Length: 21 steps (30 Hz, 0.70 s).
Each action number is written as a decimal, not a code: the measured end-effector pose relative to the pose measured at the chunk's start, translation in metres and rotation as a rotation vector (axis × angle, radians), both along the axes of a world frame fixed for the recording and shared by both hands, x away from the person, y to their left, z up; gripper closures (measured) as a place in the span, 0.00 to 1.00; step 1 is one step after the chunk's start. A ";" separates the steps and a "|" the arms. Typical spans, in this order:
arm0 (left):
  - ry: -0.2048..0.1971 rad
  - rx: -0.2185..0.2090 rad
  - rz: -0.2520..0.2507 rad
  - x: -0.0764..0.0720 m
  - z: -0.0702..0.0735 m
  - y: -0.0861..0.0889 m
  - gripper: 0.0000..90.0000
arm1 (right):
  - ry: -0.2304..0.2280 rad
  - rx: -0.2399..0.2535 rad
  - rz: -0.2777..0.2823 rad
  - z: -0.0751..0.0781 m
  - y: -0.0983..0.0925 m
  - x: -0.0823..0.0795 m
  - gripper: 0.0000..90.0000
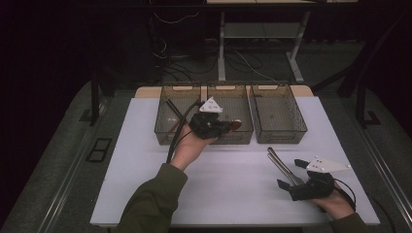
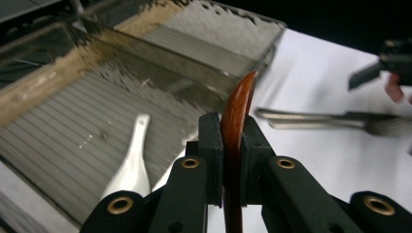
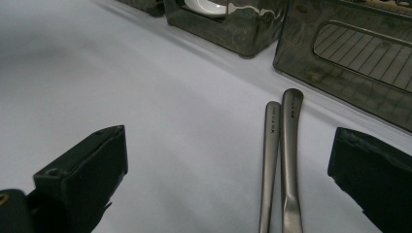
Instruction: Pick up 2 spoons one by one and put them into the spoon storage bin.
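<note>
Gripping wooden spoon (image 2: 236, 116), left claw (image 2: 232, 145) over bin (image 2: 43, 82).

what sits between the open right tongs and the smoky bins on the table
Two metal utensil handles lie side by side on the white table, between the open right tongs and the smoky bins, seen in the right gripper view.
</note>
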State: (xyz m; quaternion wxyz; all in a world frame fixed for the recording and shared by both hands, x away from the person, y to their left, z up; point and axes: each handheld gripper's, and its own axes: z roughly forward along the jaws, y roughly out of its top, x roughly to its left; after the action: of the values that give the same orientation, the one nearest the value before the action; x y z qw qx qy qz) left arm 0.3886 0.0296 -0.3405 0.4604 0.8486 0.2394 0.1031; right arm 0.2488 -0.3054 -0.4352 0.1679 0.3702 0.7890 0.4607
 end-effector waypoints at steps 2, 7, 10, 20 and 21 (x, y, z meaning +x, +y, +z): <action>-0.004 -0.004 0.011 0.009 0.002 -0.004 0.91 | 0.002 0.002 -0.002 0.000 0.000 0.000 0.00; -0.006 -0.011 0.043 0.031 0.004 -0.012 0.91 | 0.002 0.005 -0.003 0.000 -0.001 0.000 0.00; 0.003 -0.018 0.063 0.044 0.002 -0.017 0.91 | 0.001 0.007 -0.002 0.000 -0.001 0.000 0.00; 0.035 0.019 0.128 0.081 -0.014 -0.035 0.91 | -0.003 0.019 -0.002 0.001 -0.001 -0.001 0.00; 0.043 0.025 0.135 0.084 -0.016 -0.036 0.91 | -0.003 0.019 -0.001 0.001 -0.001 -0.001 0.00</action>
State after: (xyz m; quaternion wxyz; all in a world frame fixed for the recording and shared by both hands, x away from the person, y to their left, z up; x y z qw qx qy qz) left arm 0.4730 -0.0068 -0.3565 0.4365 0.8382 0.3046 0.1187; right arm 0.2475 -0.3065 -0.4342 0.1656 0.3715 0.7842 0.4686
